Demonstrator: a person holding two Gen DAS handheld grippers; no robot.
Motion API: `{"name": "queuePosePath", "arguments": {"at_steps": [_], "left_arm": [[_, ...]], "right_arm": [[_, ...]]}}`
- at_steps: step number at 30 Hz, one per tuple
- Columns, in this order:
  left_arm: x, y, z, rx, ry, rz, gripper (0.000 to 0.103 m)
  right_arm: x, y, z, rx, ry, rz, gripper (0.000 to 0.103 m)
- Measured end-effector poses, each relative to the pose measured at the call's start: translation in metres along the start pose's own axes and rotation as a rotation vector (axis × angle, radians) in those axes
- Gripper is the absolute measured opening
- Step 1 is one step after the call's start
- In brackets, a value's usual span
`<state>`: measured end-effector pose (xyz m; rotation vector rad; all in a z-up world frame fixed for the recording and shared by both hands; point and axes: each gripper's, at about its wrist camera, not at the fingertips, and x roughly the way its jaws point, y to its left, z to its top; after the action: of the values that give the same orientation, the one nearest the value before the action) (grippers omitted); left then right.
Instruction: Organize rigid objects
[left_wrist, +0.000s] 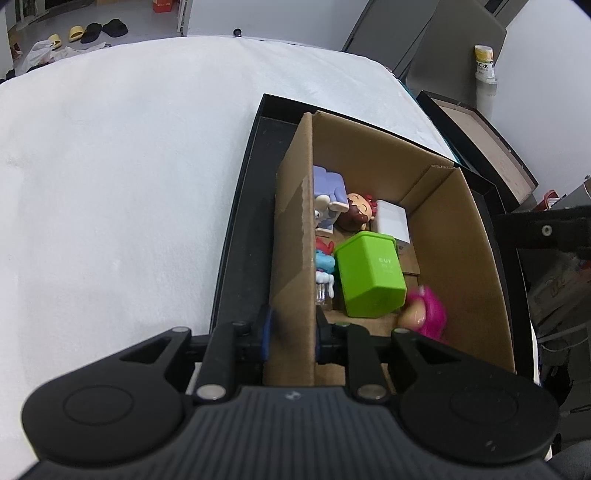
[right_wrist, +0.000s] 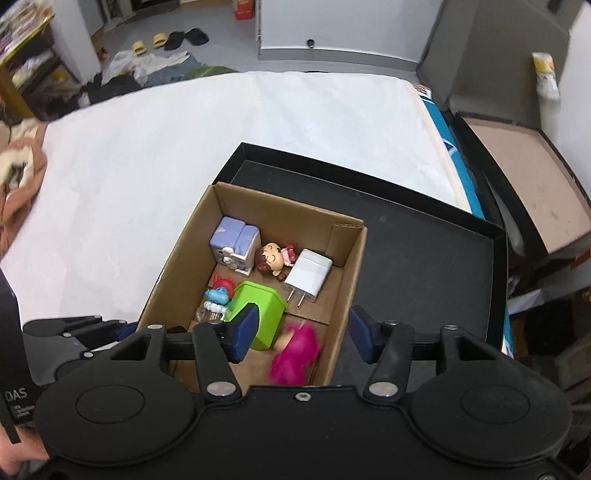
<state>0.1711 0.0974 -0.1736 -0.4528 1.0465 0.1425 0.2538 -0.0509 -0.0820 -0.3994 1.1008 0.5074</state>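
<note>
Left tongs (left_wrist: 291, 332) are clamped on the left wall of the cardboard box (left_wrist: 295, 229), which sits in a black tray (right_wrist: 424, 251) on the white bed (right_wrist: 184, 129). Right tongs (right_wrist: 301, 332) hang spread wide over the box's near end, gripping nothing. Below them, blurred, lies a pink-haired doll (right_wrist: 293, 354), beside the green bin (right_wrist: 264, 310) and white charger (right_wrist: 308, 275).

Both close above cardboard box (right_wrist: 343, 266)
</note>
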Motion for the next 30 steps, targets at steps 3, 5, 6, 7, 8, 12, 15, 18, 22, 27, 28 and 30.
{"name": "queuePosePath", "arguments": {"at_steps": [3,5,6,7,8,12,15,18,22,27,28,30], "left_arm": [[0.000,0.000,0.000,0.001,0.000,0.000,0.020],[0.000,-0.001,0.001,0.002,0.000,0.001,0.020],[0.000,-0.001,0.001,0.002,0.001,0.001,0.019],[0.000,-0.002,0.001,0.003,0.001,0.002,0.019],[0.000,-0.003,0.002,0.005,0.002,0.003,0.019],[-0.001,-0.004,0.002,0.008,0.011,0.009,0.020],[-0.002,-0.005,0.004,0.010,0.026,0.013,0.020],[-0.004,-0.008,0.007,0.014,0.033,0.019,0.019],[-0.013,-0.011,0.010,0.028,0.020,0.024,0.019],[-0.027,-0.015,0.016,0.067,-0.009,0.061,0.019],[-0.030,-0.014,0.017,0.062,-0.009,0.061,0.019],[-0.035,-0.015,0.018,0.060,-0.015,0.061,0.019]], "right_arm": [[-0.003,-0.005,-0.003,0.012,-0.009,-0.006,0.057],[-0.004,-0.010,-0.006,0.025,-0.010,-0.002,0.057],[-0.005,-0.012,-0.007,0.033,-0.012,-0.001,0.058],[-0.006,-0.014,-0.009,0.040,-0.014,0.000,0.058],[-0.007,-0.016,-0.011,0.048,-0.017,0.002,0.059],[-0.010,-0.025,-0.022,0.079,-0.022,0.011,0.061],[-0.011,-0.031,-0.029,0.108,-0.018,0.030,0.066],[-0.012,-0.037,-0.036,0.129,-0.023,0.041,0.067],[-0.016,-0.047,-0.043,0.171,-0.034,0.071,0.070],[-0.023,-0.060,-0.054,0.226,-0.065,0.103,0.081],[-0.025,-0.063,-0.056,0.235,-0.068,0.111,0.081],[-0.028,-0.068,-0.061,0.251,-0.078,0.123,0.082]]}}
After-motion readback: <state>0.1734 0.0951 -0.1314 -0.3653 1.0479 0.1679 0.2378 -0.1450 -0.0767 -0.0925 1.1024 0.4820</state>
